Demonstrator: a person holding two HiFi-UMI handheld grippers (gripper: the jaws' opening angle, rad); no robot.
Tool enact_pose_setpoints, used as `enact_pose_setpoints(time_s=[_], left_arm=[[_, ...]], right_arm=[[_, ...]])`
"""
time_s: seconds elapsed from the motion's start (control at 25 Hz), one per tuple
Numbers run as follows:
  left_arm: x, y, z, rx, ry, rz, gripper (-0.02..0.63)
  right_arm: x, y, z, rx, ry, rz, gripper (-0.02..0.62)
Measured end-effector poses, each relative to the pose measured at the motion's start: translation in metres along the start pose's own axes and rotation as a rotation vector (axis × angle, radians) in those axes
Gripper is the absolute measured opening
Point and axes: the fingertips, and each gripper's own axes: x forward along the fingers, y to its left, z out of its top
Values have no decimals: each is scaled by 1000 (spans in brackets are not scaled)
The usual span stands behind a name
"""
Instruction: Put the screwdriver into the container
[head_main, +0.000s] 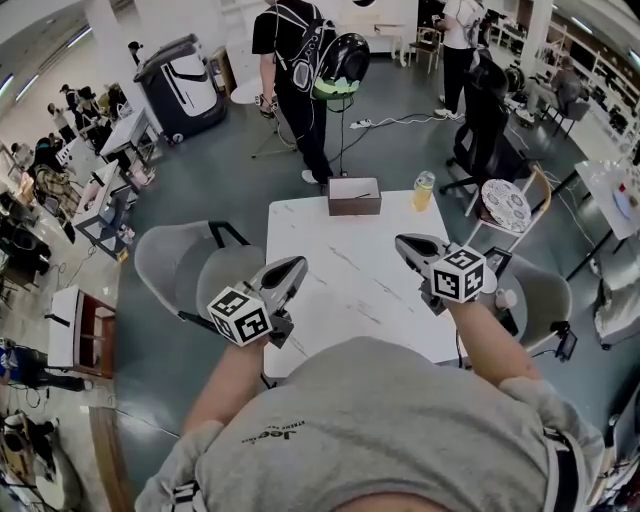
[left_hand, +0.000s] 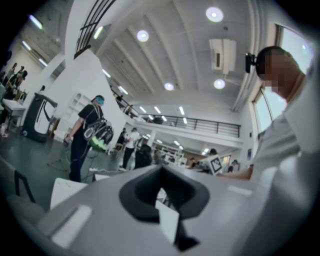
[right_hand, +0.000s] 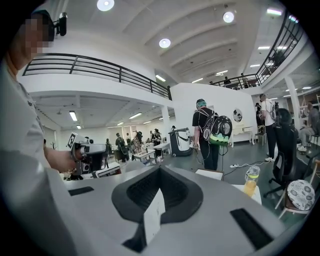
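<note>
Container (head_main: 354, 196) = brown open-top box at the middle of the table's (head_main: 340, 300) far edge; can't tell from the head view whether anything lies in it. Screwdriver can't be made out in any view. Left gripper (head_main: 297, 268) is up in the air over the table's left edge, toward the near-left corner, claw closed tight with nothing between the jaws, well apart from the container. Right gripper (head_main: 403, 243) is in the air over the right side of the table, body hanging out past the right edge, claw also closed, jaws meeting at the tips, holding nothing. Both point toward the far edge. Bottle (head_main: 424, 190) with yellow liquid stands at the far-right corner, near the container but not touching it. Rest of the tabletop is plain white marble pattern. Grey chair (head_main: 190, 265) sits just off the left edge. Person with a backpack (head_main: 300, 70) stands on the floor beyond the far edge.
</note>
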Motion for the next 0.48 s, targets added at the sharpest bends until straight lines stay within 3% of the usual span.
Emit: enact_pose_setpoints(time_s=[0.48], left_arm=[[14,-8,-8,-9,-8,4,3]], right_arm=[[-15,-13,-6,-10,5,4,8]])
